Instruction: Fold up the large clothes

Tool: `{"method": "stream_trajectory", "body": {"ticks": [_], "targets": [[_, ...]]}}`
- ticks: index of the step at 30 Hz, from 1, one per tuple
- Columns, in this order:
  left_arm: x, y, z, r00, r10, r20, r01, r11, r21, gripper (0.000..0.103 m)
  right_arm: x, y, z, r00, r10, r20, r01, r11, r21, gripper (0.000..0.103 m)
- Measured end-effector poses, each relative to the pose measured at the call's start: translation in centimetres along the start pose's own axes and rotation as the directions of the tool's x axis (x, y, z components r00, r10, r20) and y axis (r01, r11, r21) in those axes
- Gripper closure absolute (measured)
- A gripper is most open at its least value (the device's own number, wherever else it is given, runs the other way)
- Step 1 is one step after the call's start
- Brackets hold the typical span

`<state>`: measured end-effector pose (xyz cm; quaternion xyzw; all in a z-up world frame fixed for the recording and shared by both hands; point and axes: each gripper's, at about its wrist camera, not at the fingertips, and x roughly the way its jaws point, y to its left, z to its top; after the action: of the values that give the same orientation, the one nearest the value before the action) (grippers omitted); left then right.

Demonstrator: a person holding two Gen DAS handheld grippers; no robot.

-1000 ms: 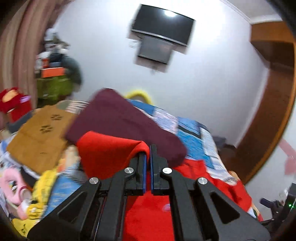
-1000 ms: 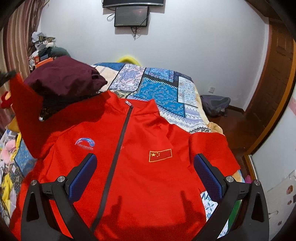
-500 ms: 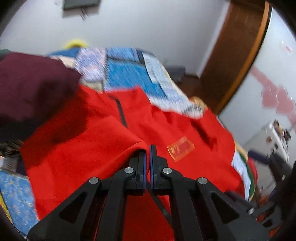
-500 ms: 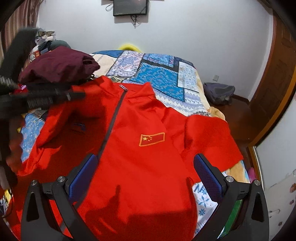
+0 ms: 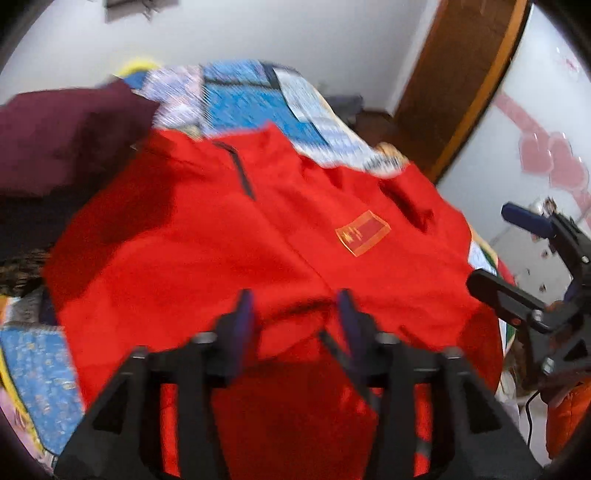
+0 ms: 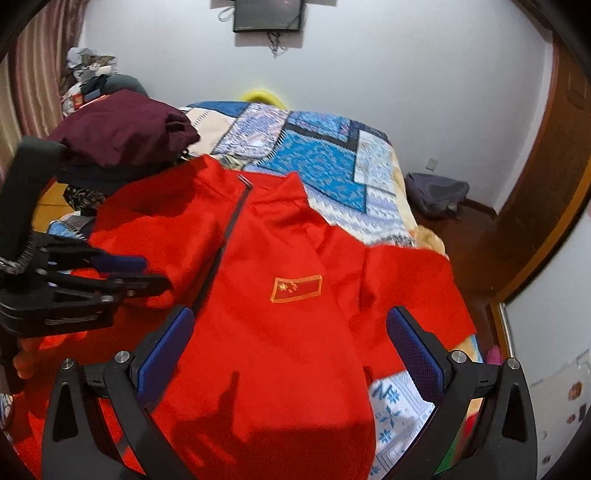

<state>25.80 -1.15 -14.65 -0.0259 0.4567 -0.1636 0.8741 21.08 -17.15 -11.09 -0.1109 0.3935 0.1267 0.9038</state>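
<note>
- White walls (image 6: 406, 92) close us in, with a dark screen (image 6: 267, 14) mounted high on the far one and a brown wooden door frame (image 6: 535, 192) off to the right.
- Under us we have a bed spread with a blue-and-white patchwork quilt (image 6: 317, 162), running away toward the far wall.
- Our red jacket (image 6: 266, 325) lies front-up across the near part of that quilt, zip (image 6: 221, 247) down the middle, flag patch (image 6: 296, 288) on the chest, collar toward the far wall.
- One sleeve is folded in over the jacket's left side, right where our left gripper (image 5: 295, 317) sits.
- We see the left gripper's jaws opening, red cloth bunched between them but the pads not pressing it.
- Our right gripper (image 6: 291, 350) hovers over the jacket's lower half, jaws spread wide, nothing in them.
- A maroon garment (image 6: 122, 133) is piled at the bed's left side, just beyond the jacket's shoulder.
- Striped curtain (image 6: 26, 85) and a heap of clutter (image 6: 88, 74) fill the left corner.
- A grey bag (image 6: 437, 194) slumps on the dark floor by the far right wall.
</note>
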Motion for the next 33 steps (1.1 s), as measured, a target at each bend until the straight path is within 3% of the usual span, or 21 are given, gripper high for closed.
{"method": "stream_trajectory", "body": {"ticks": [4, 8, 12, 14, 19, 23, 30, 32, 33], "targets": [[-4.4, 3.1, -0.2, 0.991, 0.085, 0.099, -0.081, 0.996, -0.04, 0.041, -0.1, 2.0, 1.7, 0.999, 0.029, 0.022, -0.027, 0.998, -0.064, 0.0], [-8.3, 7.0, -1.2, 0.961, 0.217, 0.17, -0.203, 0.974, -0.096, 0.029, 0.3, 4.9, 3.2, 0.996, 0.089, 0.025, -0.084, 0.986, -0.142, 0.0], [-9.8, 10.7, -2.8, 0.929, 0.333, 0.16, -0.314, 0.94, -0.135, 0.028, 1.1, 8.2, 4.2, 0.989, 0.151, 0.012, -0.145, 0.965, -0.217, 0.0], [-10.0, 12.5, -3.9, 0.922, 0.364, 0.132, -0.343, 0.926, -0.157, 0.028, 2.2, 10.2, 4.6, 0.984, 0.178, -0.015, -0.176, 0.949, -0.263, 0.0], [-8.6, 15.5, -7.1, 0.92, 0.39, 0.044, -0.377, 0.909, -0.178, 0.028, 5.0, 15.1, 4.6, 0.967, 0.232, -0.109, -0.256, 0.905, -0.341, 0.001], [-6.2, 17.0, -9.7, 0.925, 0.377, -0.041, -0.378, 0.908, -0.182, 0.028, 8.2, 18.2, 3.9, 0.955, 0.227, -0.192, -0.286, 0.878, -0.385, 0.005], [-2.0, 17.5, -12.5, 0.94, 0.31, -0.145, -0.334, 0.923, -0.193, 0.028, 13.0, 21.4, 2.9, 0.93, 0.178, -0.322, -0.309, 0.853, -0.42, 0.027], [-1.0, 17.6, -12.8, 0.939, 0.302, -0.162, -0.33, 0.924, -0.192, 0.028, 14.0, 22.1, 2.3, 0.926, 0.156, -0.343, -0.305, 0.846, -0.437, 0.036], [-0.5, 17.7, -12.9, 0.938, 0.302, -0.17, -0.333, 0.923, -0.195, 0.028, 14.2, 22.1, 2.2, 0.925, 0.147, -0.35, -0.302, 0.845, -0.441, 0.046]]}}
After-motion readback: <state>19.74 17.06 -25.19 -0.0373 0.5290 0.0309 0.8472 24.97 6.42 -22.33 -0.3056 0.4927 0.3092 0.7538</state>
